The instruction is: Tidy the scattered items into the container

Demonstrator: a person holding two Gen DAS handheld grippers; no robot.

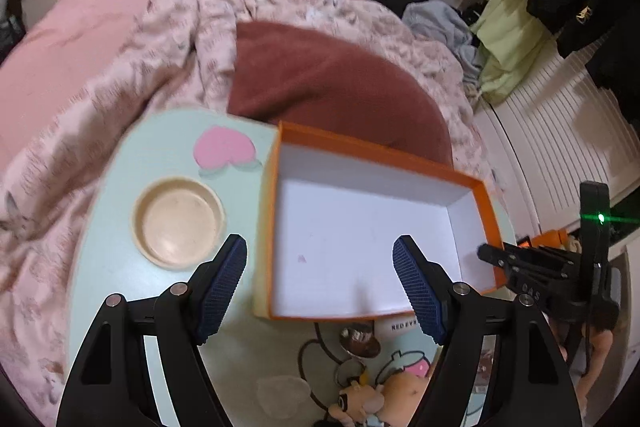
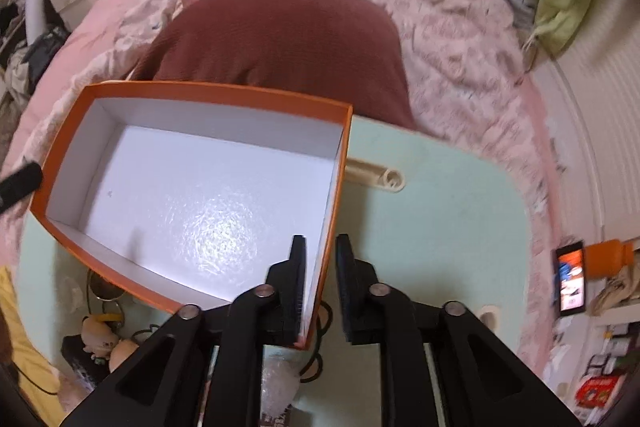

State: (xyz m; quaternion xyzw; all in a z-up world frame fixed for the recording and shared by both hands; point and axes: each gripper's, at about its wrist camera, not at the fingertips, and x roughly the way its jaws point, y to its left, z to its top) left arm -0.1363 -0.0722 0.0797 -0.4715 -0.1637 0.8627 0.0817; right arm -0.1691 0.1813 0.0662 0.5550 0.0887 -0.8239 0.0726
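An open orange box [image 2: 192, 163] with a white inside sat on a pale green bench [image 2: 432, 211] printed with cartoon pictures. The bench stood on a bed [image 1: 60, 39] covered in a crumpled pink patterned quilt [image 2: 452, 39], with a dark red cushion [image 1: 332, 83] just behind the box. The box appeared to hold nothing.

The right tongs [image 2: 320, 247] were clamped on the box's right wall near its front corner, one finger inside the box and the other outside. Seen from the left camera, these same tongs [image 1: 486, 253] reached in at the box's far right corner.

The left tongs [image 1: 320, 247] stood wide apart with nothing between them, hovering above the box's near left corner. Their blue ribbed pads [image 1: 420, 291] faced each other, one over the bench and one over the box floor.

To the left of the box, a round cream dish [image 1: 178, 223] sat on the bench, beside a printed pink heart [image 1: 224, 149]. Scattered things lay on the bench in front of the box: a metal spoon [image 1: 360, 341], a small cartoon figure [image 1: 364, 403], and a crumpled piece of clear plastic [image 2: 278, 375]. A cream slotted holder [image 2: 376, 177] lay on the bench just right of the box.

Clothes [image 1: 508, 39] in green, blue and black were heaped at the far right of the bed. A phone [image 2: 571, 281] with a lit screen stood upright at the right edge.
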